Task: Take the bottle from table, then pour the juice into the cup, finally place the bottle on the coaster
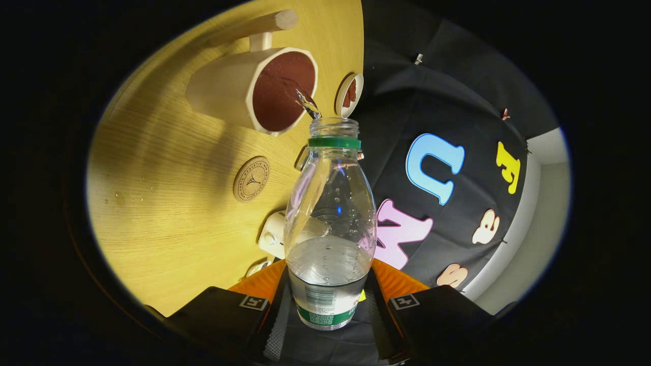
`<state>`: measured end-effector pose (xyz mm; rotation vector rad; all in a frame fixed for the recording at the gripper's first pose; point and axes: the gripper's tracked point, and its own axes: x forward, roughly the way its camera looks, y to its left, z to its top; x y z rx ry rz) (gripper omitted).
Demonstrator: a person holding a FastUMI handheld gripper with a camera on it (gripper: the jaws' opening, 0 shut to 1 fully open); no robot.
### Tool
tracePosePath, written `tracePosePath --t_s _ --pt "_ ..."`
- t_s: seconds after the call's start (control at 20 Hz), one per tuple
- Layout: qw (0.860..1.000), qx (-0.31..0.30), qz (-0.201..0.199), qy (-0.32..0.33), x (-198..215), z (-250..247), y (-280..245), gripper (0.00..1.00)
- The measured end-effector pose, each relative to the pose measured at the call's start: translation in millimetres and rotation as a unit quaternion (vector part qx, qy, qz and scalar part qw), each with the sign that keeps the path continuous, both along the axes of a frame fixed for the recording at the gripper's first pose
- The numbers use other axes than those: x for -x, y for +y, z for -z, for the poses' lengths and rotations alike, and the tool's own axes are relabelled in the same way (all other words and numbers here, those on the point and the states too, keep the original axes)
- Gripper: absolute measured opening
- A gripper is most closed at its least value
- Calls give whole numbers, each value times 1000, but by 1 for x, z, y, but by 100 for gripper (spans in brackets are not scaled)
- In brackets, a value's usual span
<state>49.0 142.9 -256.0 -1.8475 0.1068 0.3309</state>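
A clear plastic bottle [330,203] with a green neck ring and no cap sits between my fingers, and my gripper [328,305] is shut on its labelled lower part. The bottle is tipped, so the table appears turned on its side. Clear liquid fills its lower part, and a thin stream [307,104] leaves its mouth into the cream cup [224,91] just beyond. The cup has a brown inside and a wooden handle [254,28]. A round wooden coaster [251,179] lies on the table beside the bottle's neck, nearer to me than the cup.
The wooden table [168,229] carries a few water drops [118,197]. A small white round dish with a brown inside [350,95] stands by the cup near the table's edge. A white object [273,235] lies partly behind the bottle. The black booth cloth [457,101] hangs past the table edge.
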Motion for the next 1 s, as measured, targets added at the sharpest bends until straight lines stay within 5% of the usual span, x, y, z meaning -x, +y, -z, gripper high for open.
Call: tracePosePath --t_s 0.5,1.0 --pt "998 45 -31 -19 -7 -8 7 71" --pt "985 122 -114 -55 -17 -21 30 71"
